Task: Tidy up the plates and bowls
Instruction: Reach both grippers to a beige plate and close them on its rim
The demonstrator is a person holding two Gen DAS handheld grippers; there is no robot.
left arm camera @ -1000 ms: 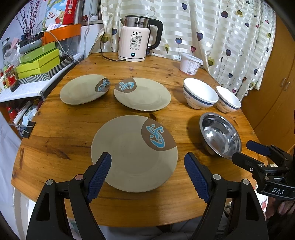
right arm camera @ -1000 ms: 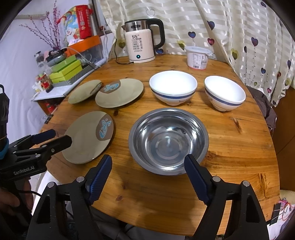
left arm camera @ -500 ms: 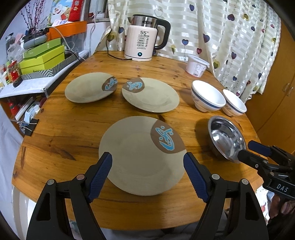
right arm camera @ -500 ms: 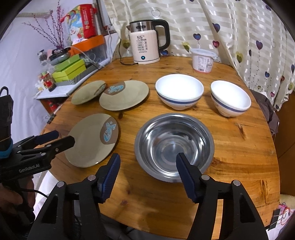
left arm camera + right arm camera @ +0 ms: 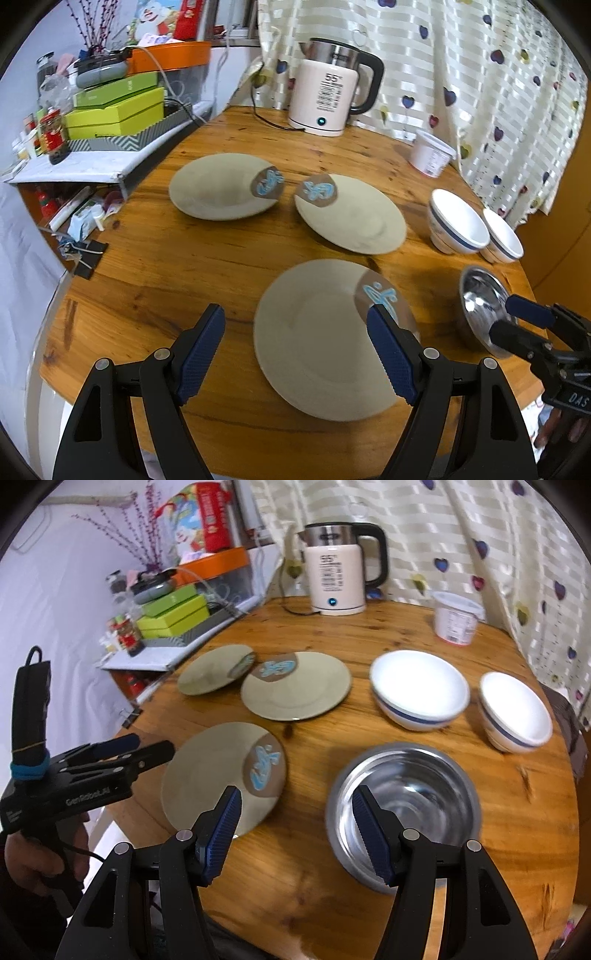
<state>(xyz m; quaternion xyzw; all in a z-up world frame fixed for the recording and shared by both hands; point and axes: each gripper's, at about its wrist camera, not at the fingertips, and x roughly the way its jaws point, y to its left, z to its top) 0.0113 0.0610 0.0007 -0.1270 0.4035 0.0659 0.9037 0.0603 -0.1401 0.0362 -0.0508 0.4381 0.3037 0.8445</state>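
Three beige plates with a brown-and-blue fish patch lie on the round wooden table: a near plate (image 5: 325,339) (image 5: 221,775), a middle plate (image 5: 351,214) (image 5: 295,686) and a far left plate (image 5: 221,186) (image 5: 214,668). Two white bowls with a blue stripe (image 5: 419,688) (image 5: 515,710) stand at the right, and a steel bowl (image 5: 406,808) (image 5: 480,310) sits near the front. My left gripper (image 5: 295,354) is open and empty above the near plate's left edge. My right gripper (image 5: 295,834) is open and empty, its right finger over the steel bowl's left rim.
An electric kettle (image 5: 328,96) with its cord and a white tub (image 5: 430,153) stand at the back of the table (image 5: 166,266). A cluttered shelf with green boxes (image 5: 114,110) adjoins the table's left side. A heart-patterned curtain (image 5: 480,74) hangs behind.
Both views have swung left. My left gripper shifted left, so the near plate now lies under its right finger. My right gripper's jaws have narrowed and moved left of the steel bowl.
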